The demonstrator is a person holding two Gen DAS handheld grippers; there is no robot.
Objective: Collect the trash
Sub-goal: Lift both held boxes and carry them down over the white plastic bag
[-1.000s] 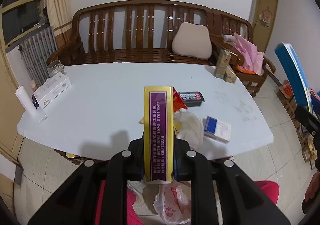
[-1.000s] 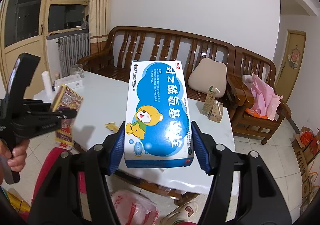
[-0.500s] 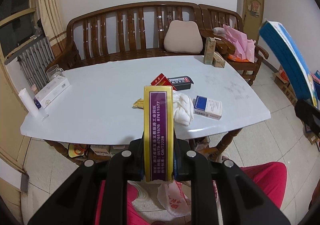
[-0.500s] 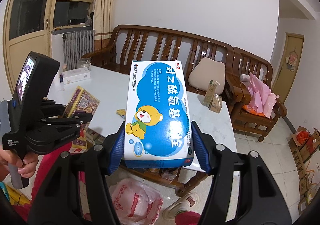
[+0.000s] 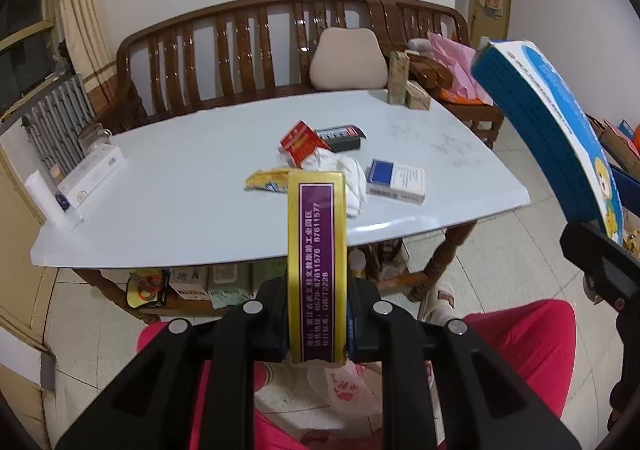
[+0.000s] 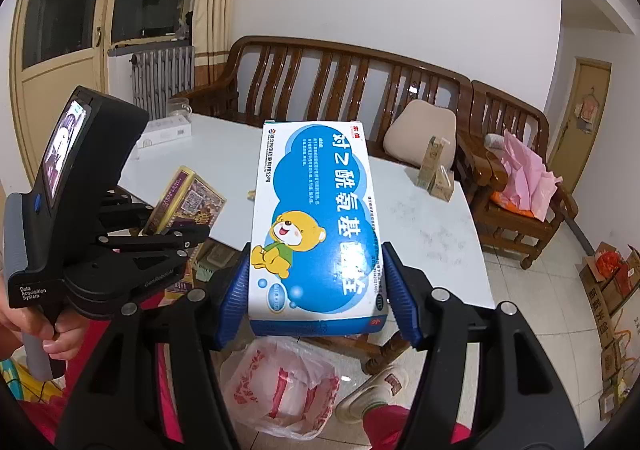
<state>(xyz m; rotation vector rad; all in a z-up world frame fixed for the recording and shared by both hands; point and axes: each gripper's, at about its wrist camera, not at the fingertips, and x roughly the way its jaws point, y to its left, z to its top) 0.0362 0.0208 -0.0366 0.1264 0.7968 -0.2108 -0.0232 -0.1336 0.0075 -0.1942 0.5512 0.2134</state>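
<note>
I have drawn my left gripper (image 5: 317, 324) up and back from the table (image 5: 168, 190), so its whole top now shows, the near edge well ahead of the gold box (image 5: 317, 270) I grip. The wrapper (image 5: 267, 181) and red pack (image 5: 300, 142) have come clear of that box. My right gripper (image 6: 316, 292) has pulled back too, and its blue box (image 5: 556, 130) looms closer on my right. The bag (image 6: 280, 386) on the floor shows more fully under it.
</note>
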